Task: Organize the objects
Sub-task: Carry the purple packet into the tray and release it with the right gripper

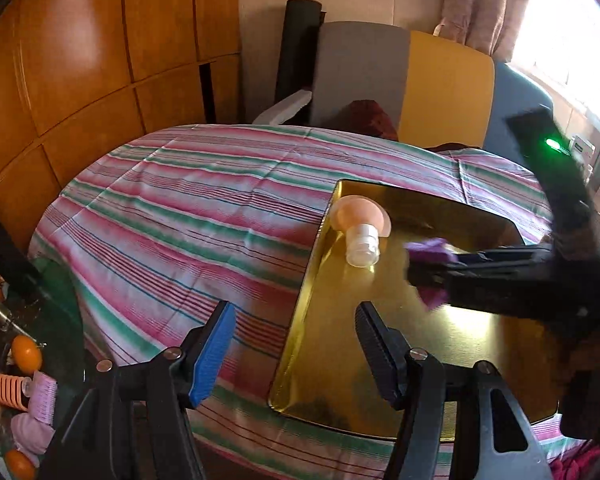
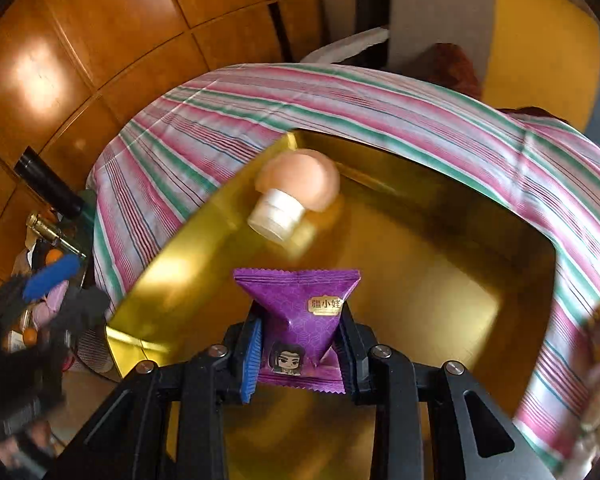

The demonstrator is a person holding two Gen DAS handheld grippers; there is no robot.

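Above a shiny gold rectangular tray [image 2: 440,240] on the striped-cloth counter [image 1: 172,200], the right gripper [image 2: 300,340] clamps a purple triangular snack packet [image 2: 300,308]. At twelve o'clock lies a peach mushroom-shaped toy [image 2: 296,192]. The left gripper [image 1: 292,344] has open, empty jaws.

Both wrist views angle down, sharing gold tray [image 1: 300,344].

Glossy orange wood panelling [image 1: 84,64] backs a striped-clothed desk [image 1: 188,200], with grey-and-yellow chairs [image 1: 404,80] beside a bright curtained window [image 1: 560,32].
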